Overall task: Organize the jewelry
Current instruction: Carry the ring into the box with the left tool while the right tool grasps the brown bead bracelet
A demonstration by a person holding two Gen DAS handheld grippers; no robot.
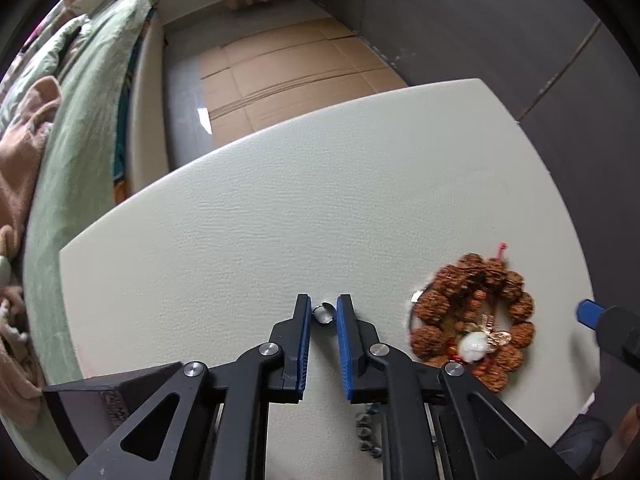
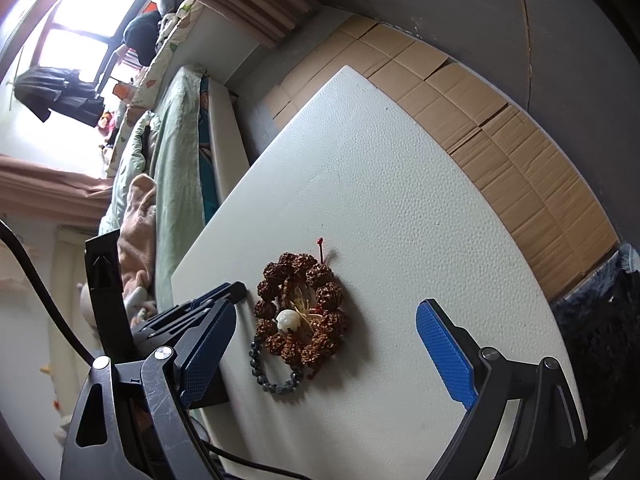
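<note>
Risk: small silver ring, left of brown knobbly-bead bracelet, could squirt from left gripper jaws clenched on it; right gripper jaws stood released.

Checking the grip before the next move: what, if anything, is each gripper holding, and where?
Left gripper: small silver ring, pinched by its outer sides. Right gripper: jaws wide apart, holding nothing.

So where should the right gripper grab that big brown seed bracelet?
Take the brown seed bracelet by one bead on its near right rim, coming straight down with the right gripper, one finger inside the ring and one outside. It lies flat on the table, and charms fill its centre.
</note>
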